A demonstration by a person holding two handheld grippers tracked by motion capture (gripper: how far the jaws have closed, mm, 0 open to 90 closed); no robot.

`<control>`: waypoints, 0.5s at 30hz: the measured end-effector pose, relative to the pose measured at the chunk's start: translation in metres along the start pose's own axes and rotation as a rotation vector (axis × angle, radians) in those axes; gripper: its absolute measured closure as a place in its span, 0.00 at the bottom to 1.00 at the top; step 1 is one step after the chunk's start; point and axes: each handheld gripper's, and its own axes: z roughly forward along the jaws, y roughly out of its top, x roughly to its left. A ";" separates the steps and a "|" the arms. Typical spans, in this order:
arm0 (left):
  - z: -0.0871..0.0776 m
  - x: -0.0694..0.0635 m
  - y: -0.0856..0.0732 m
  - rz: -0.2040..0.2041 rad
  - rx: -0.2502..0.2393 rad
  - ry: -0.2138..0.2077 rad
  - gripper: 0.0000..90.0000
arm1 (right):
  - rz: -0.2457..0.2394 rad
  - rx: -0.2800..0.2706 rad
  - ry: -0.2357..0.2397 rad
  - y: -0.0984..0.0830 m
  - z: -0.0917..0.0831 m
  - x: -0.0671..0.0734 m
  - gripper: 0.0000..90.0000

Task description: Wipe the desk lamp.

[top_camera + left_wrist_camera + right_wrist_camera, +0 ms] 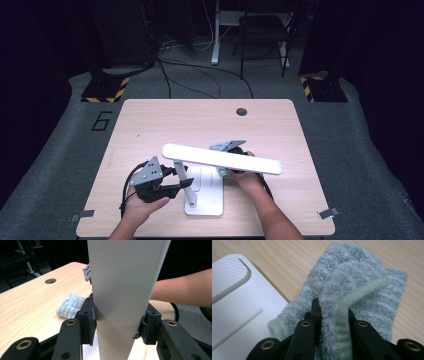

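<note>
My left gripper [117, 325] clamps the white flat-armed desk lamp [220, 159]; my right gripper [332, 315] pinches a grey-green fluffy terry cloth [362, 290]. Hard wiping could tip the lamp.

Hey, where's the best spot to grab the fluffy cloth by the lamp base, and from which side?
Take the cloth at its raised fold along the stitched hem, probably from above. That ridge stands up off the table and is thin enough to pinch, while the rest lies flat. The right gripper already pinches it there.
</note>
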 end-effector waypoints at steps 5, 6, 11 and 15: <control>0.000 0.003 0.000 -0.023 -0.007 0.020 0.62 | 0.033 -0.008 0.000 -0.008 -0.009 -0.007 0.87; 0.000 0.002 -0.001 -0.029 -0.012 0.032 0.62 | 0.024 -0.015 -0.005 -0.010 -0.010 -0.007 0.87; 0.000 0.003 -0.002 -0.036 -0.020 0.101 0.61 | 0.094 -0.047 -0.001 -0.019 -0.018 -0.003 0.87; 0.002 0.000 -0.003 -0.035 -0.032 0.108 0.61 | 0.106 -0.071 -0.028 -0.023 -0.022 0.003 0.66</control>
